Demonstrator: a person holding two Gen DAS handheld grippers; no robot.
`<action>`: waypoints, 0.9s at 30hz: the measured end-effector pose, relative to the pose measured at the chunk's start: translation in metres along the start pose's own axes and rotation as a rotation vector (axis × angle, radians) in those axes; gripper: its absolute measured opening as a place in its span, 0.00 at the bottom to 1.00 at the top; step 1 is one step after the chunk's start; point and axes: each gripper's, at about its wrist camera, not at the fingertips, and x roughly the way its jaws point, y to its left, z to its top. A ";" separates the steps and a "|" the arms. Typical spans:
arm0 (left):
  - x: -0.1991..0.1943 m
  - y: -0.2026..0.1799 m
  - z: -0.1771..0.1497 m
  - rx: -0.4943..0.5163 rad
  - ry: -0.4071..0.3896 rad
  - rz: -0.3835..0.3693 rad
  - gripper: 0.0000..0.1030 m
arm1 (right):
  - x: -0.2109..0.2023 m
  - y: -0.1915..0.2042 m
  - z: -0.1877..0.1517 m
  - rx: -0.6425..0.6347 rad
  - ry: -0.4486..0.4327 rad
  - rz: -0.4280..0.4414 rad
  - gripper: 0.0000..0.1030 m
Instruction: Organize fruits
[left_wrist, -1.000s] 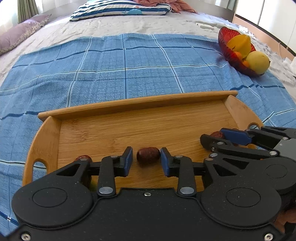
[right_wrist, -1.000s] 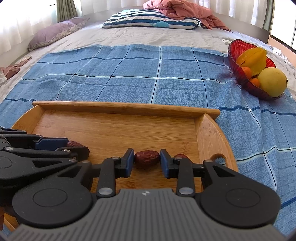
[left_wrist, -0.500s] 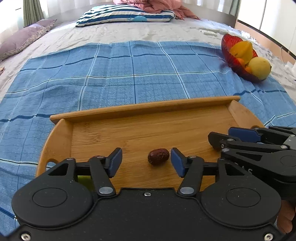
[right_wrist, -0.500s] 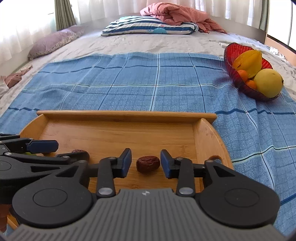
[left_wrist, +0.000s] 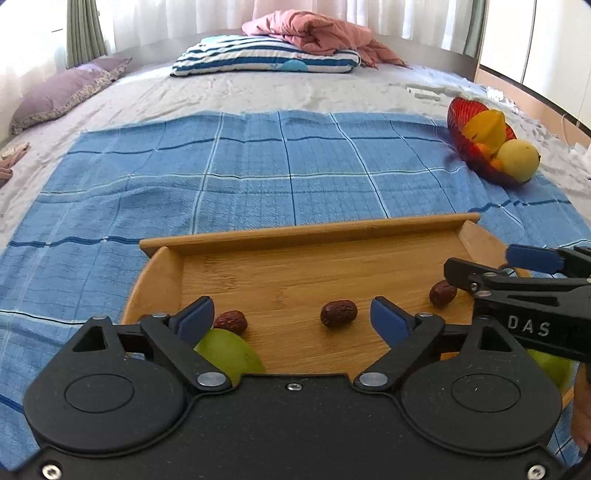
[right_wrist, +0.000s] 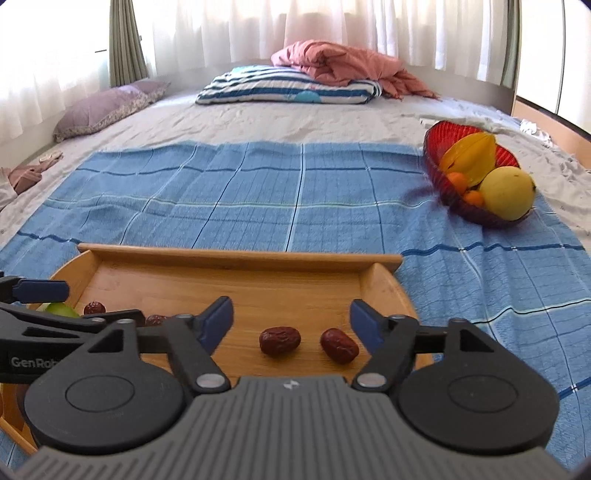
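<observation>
Dates (left_wrist: 338, 313) loose between gaping left tongs (left_wrist: 291, 317)

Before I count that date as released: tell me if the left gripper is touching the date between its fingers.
Apart. In the left wrist view the left gripper is wide open, and bare tray wood shows on both sides of the date.

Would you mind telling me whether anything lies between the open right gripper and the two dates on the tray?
Nothing visible does: the right gripper is open, and both dates lie on bare tray just ahead.
</observation>
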 end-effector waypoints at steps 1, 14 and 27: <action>-0.002 0.000 -0.001 0.005 -0.008 0.004 0.92 | -0.002 -0.001 0.000 0.003 -0.004 -0.001 0.84; -0.032 0.006 -0.016 0.017 -0.086 0.021 0.97 | -0.023 -0.007 -0.005 0.027 -0.060 -0.001 1.00; -0.076 0.014 -0.037 -0.045 -0.189 -0.011 0.99 | -0.052 -0.006 -0.020 -0.003 -0.156 -0.017 1.00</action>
